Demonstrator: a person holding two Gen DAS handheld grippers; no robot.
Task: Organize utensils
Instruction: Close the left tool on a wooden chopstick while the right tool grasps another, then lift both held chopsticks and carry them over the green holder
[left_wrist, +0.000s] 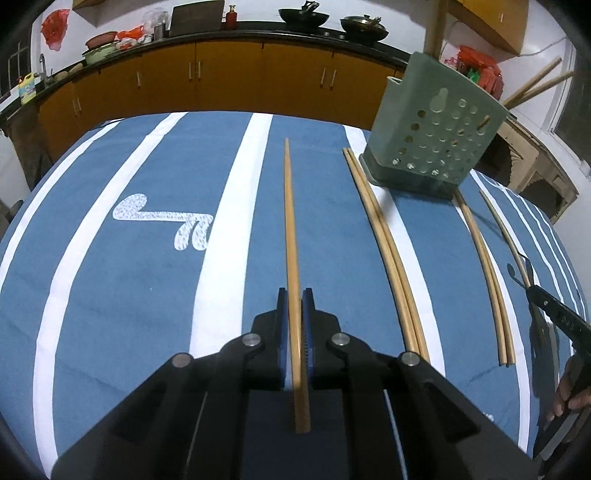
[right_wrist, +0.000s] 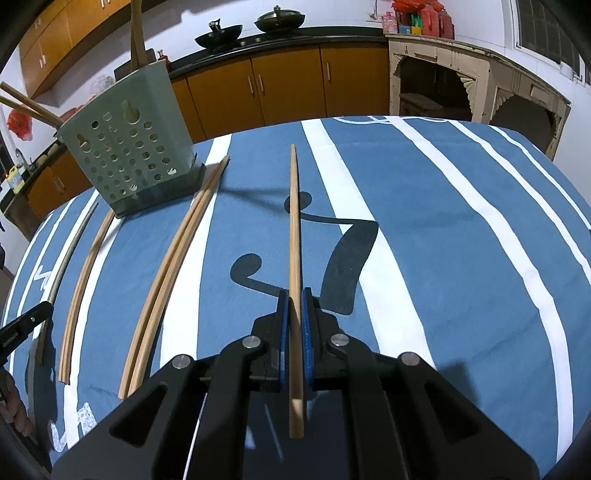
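My left gripper (left_wrist: 294, 295) is shut on a wooden chopstick (left_wrist: 290, 221) that runs straight ahead over the blue striped cloth (left_wrist: 110, 295). In the right wrist view my right gripper (right_wrist: 294, 295) is likewise shut on a chopstick (right_wrist: 293, 221), which casts a shadow on the cloth. A pale green perforated utensil holder (left_wrist: 436, 125) (right_wrist: 129, 147) stands at the far side, with chopsticks sticking out of its top. Two chopstick pairs lie flat near it: one pair (left_wrist: 384, 236) (right_wrist: 173, 258) and another pair (left_wrist: 484, 266) (right_wrist: 85, 266).
The table's far edge drops off in front of orange cabinets (left_wrist: 229, 74) under a dark counter with woks (left_wrist: 303, 16). A worn wooden stand (right_wrist: 461, 74) sits far right. A hand (left_wrist: 569, 395) shows at the right edge of the left view.
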